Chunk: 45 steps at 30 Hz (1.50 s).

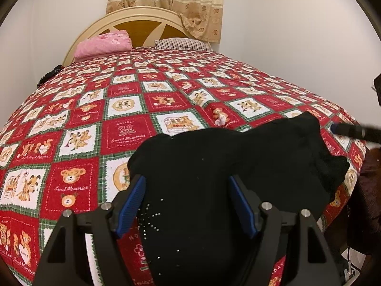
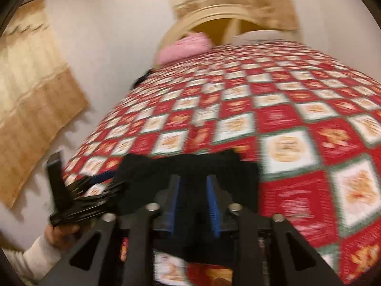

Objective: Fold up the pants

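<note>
Left gripper (image 1: 188, 205) jaws spread wide, straddling black pants (image 1: 238, 157) without pinching, right gripper (image 2: 194, 200) jaws partly apart over dark cloth, grip unclear in blur, pants bunched on near quilt (image 1: 119, 109) edge, pink pillow (image 1: 102, 44) by headboard (image 1: 140, 21) beyond.

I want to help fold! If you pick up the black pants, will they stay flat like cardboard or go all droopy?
Probably droopy: the black pants lie in soft bunched humps on the bedspread, so they would likely sag from whatever corner is lifted. They look thin, so probably light. The tiny sparkly studs might snag a little.
</note>
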Each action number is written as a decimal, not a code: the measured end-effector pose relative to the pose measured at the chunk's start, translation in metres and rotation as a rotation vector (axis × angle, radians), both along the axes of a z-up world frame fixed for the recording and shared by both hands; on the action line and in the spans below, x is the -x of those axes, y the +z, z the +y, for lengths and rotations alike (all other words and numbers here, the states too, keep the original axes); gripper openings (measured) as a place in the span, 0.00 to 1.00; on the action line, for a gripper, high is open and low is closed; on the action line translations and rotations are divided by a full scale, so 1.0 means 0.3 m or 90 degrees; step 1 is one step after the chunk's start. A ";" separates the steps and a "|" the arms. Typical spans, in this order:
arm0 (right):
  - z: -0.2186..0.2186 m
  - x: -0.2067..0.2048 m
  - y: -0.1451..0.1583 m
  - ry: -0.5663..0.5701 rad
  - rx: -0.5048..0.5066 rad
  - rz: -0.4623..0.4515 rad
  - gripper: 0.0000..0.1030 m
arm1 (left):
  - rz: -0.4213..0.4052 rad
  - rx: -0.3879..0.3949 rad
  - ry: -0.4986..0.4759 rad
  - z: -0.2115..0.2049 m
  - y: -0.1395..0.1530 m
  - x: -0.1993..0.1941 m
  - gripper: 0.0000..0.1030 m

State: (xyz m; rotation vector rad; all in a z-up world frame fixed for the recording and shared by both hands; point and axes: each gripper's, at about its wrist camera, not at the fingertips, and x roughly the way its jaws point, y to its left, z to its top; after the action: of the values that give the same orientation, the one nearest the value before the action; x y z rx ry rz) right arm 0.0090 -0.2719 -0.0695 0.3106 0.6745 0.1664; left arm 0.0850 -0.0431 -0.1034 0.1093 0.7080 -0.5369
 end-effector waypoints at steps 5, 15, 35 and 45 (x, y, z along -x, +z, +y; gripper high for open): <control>0.068 -0.031 -0.092 0.031 0.026 0.055 0.37 | 0.003 -0.007 0.006 0.002 -0.005 -0.006 0.80; -0.040 0.022 -0.181 0.027 0.017 0.048 0.36 | 0.031 0.008 0.014 0.011 -0.028 -0.027 0.91; 0.008 -0.048 -0.046 0.043 0.015 -0.003 0.48 | 0.011 -0.015 0.007 -0.006 0.002 -0.015 0.91; -0.053 -0.225 -0.122 0.015 -0.015 0.055 0.52 | 0.008 -0.027 0.003 -0.049 0.019 -0.058 0.91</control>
State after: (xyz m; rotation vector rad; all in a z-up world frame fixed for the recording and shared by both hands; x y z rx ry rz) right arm 0.0765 -0.2877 -0.1061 0.3345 0.7629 0.1852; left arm 0.1023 -0.0579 -0.0977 0.1435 0.7325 -0.5193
